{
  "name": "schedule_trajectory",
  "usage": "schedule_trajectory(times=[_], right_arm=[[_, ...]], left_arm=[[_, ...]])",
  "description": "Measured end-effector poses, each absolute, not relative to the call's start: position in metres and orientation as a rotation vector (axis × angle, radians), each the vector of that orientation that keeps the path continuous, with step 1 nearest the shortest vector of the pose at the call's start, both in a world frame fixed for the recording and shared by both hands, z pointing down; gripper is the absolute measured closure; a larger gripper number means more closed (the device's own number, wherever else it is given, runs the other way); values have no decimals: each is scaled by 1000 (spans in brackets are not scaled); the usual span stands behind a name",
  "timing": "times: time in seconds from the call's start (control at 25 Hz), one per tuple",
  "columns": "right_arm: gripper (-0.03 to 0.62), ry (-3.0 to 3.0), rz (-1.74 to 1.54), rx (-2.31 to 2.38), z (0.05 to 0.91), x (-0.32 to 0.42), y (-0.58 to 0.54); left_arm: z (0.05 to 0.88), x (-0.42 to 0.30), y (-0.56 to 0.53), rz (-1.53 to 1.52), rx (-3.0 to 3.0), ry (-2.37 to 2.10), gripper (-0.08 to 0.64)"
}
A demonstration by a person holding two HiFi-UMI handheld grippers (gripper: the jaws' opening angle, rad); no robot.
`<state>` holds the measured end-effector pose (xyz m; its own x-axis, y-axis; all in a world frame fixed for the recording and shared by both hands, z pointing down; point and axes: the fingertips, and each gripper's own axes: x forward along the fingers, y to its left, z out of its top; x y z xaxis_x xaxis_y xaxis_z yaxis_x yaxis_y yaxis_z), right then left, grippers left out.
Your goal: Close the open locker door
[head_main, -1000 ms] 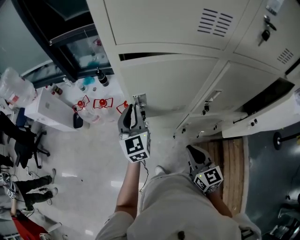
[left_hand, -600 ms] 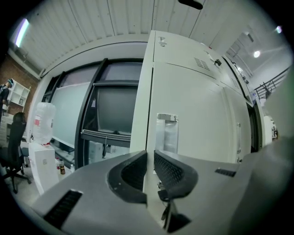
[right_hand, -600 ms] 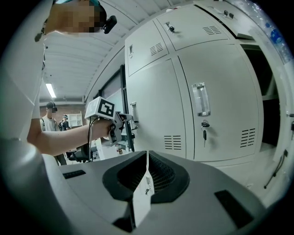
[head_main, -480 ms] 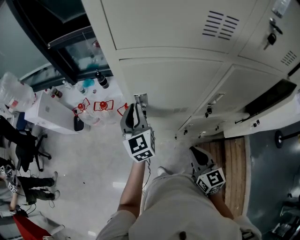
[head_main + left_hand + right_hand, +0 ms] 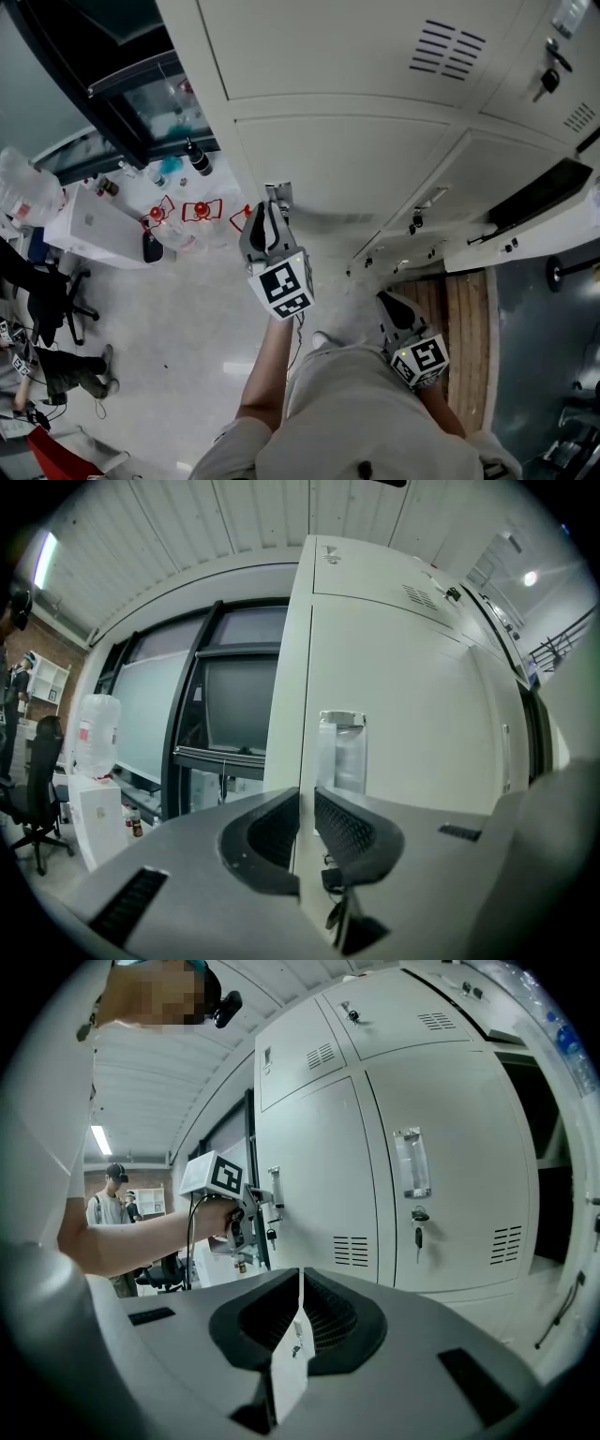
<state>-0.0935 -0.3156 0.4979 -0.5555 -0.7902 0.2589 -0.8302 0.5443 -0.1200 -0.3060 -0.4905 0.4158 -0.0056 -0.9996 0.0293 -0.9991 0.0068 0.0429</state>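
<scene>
The cream locker door (image 5: 347, 169) at the bank's left end lies flush with its frame, no gap along its top edge. Its clear pull handle (image 5: 278, 193) sits by my left gripper (image 5: 269, 208), which is shut, tips against the door beside that handle (image 5: 341, 752). In the left gripper view the jaws (image 5: 307, 799) meet with nothing held. My right gripper (image 5: 386, 302) hangs low by my body, shut, a thin white strip along its seam (image 5: 298, 1279). The right gripper view shows the left gripper (image 5: 246, 1218) at the door (image 5: 314, 1176).
Further right another locker stands open, dark inside (image 5: 542, 187), its door (image 5: 516, 246) swung out. A wooden strip (image 5: 464, 328) lies at the lockers' foot. To the left are a white table (image 5: 94, 220), red items (image 5: 202, 208), an office chair (image 5: 56, 291) and people (image 5: 56, 370).
The dark gap along the top of the left door has gone as the door swung flush. My left gripper moved a little toward the lockers with it; the right gripper barely moved.
</scene>
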Motion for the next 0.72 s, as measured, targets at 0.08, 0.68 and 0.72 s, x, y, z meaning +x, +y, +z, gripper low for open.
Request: schedule_trajectory(times=[0.08,0.68,0.72], right_arm=[[558,-2596,343,1392,498,-91,-315],[558,-2621,344,1362,499,-99,-305],[558,-2627,338,1352,499,-100,-304]], left_arm=[[416,-306,-492,-20,2178,-2198,507],[413,-312,-476,-8,2219,-2216,489],[414,-312,-473,-4,2222,-2208,489]])
